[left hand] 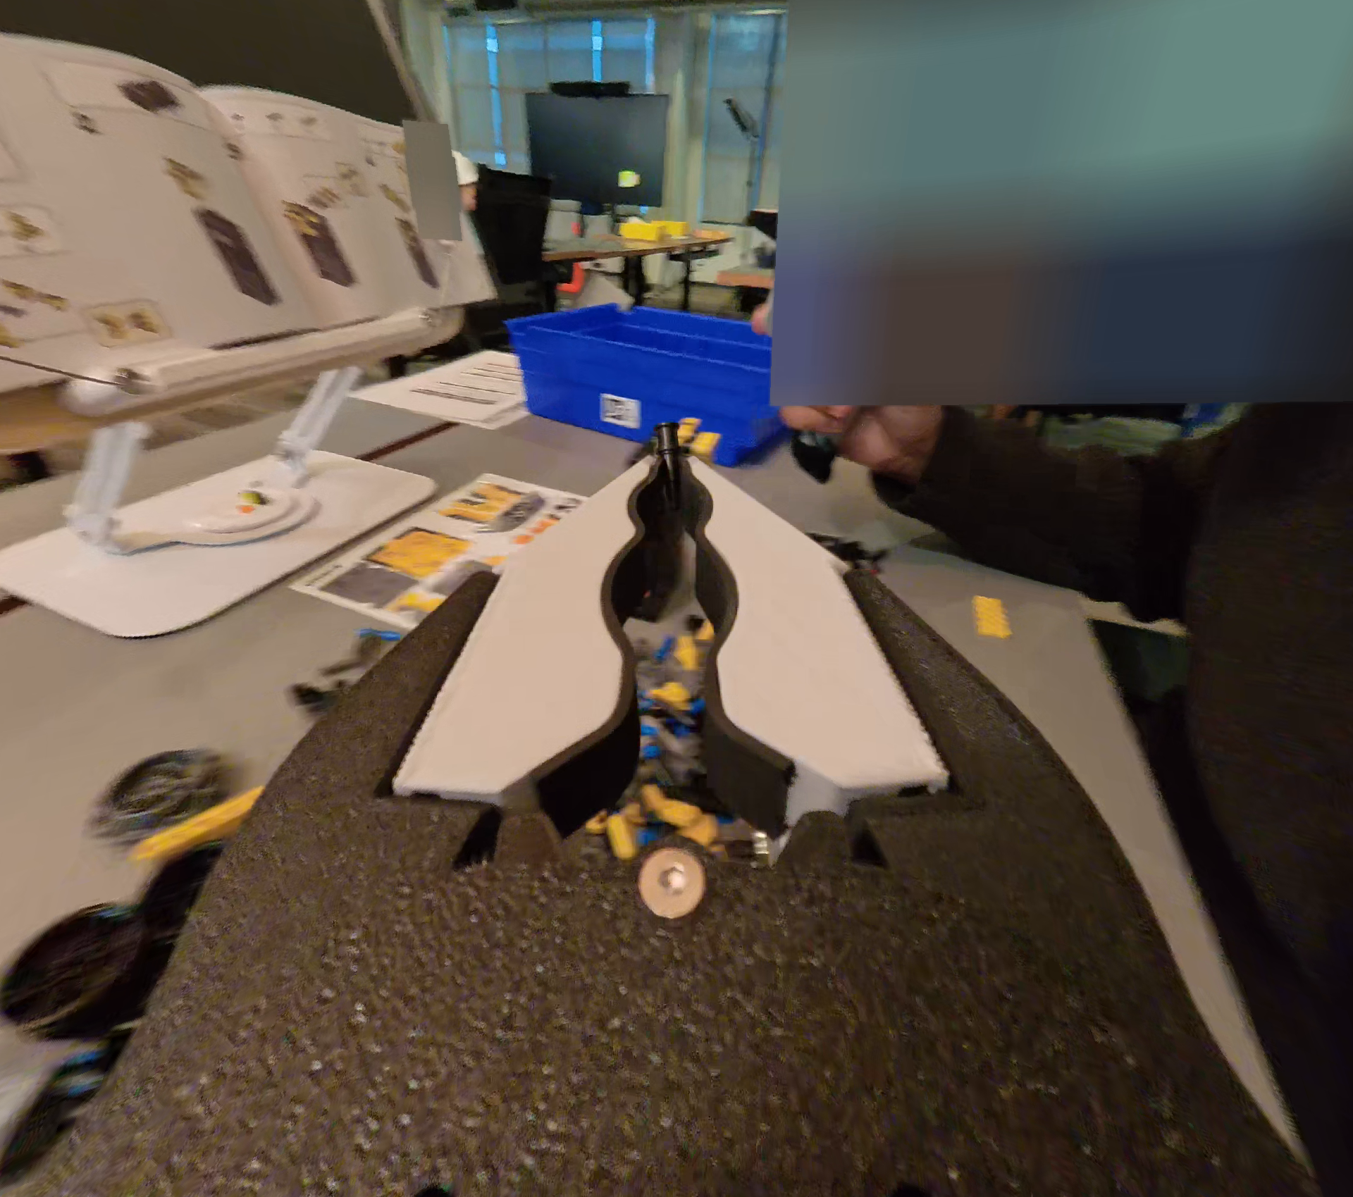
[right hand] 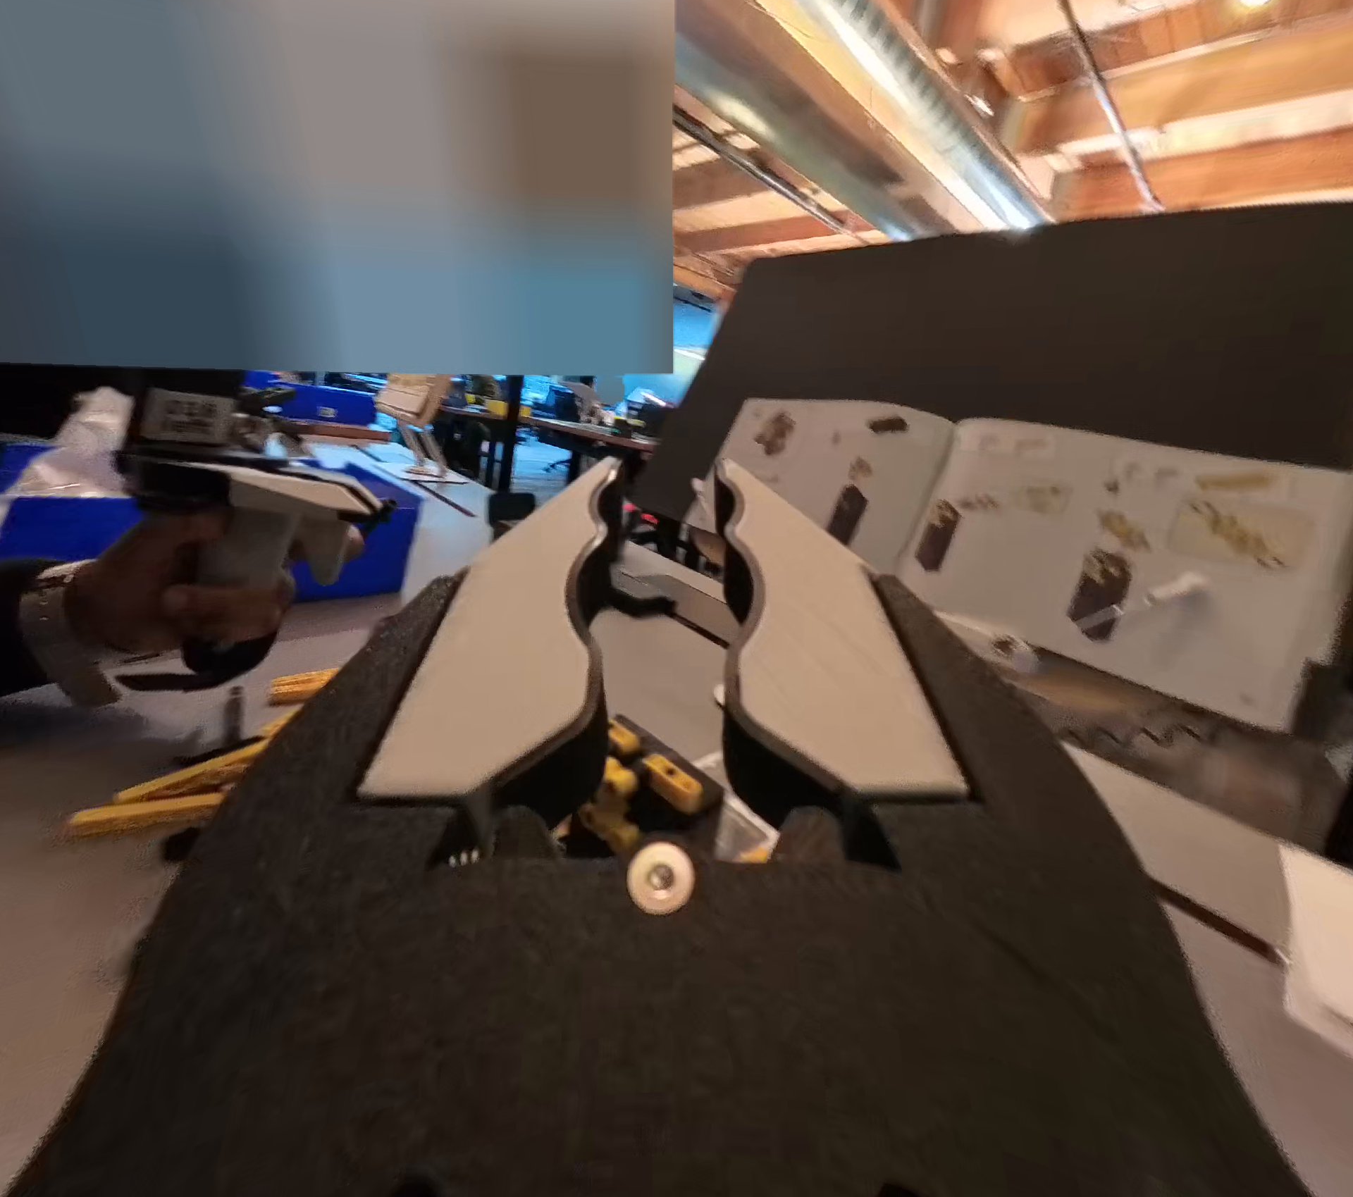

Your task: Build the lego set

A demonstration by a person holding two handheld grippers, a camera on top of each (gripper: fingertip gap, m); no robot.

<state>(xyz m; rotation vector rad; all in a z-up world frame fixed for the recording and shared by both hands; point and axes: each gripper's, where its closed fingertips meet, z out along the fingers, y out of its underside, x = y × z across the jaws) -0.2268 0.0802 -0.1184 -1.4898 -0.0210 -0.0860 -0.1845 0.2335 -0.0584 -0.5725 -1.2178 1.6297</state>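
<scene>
The left tool (left hand: 668, 466) is pinching a small black peg (left hand: 666, 452) at the very tips; the peg sticks out past them, pointing up and away. Under this tool, on the grey table (left hand: 146, 671), lies a heap of small yellow and blue parts (left hand: 670, 723). To the left of it are black wheels (left hand: 157, 788), a bit blurred, and a printed sheet w/ yellow pictures (left hand: 432, 547). Further left stands an open booklet (left hand: 205, 210) on a white stand (left hand: 205, 532). Behind the tips is a blue bin (left hand: 644, 364), and a single yellow brick (left hand: 990, 615) lies on the right.

The right tool (right hand: 668, 474) is spread, nothing between the fingers, raised above the table. Below it sits a black tray w/ yellow pieces (right hand: 644, 781). Long yellow bars (right hand: 168, 796) lie on the table at the left. The same booklet (right hand: 1025, 540) is on the right side. In this view the left tool shows also, held in a hand (right hand: 168, 591), near the blue bin (right hand: 44, 525)
</scene>
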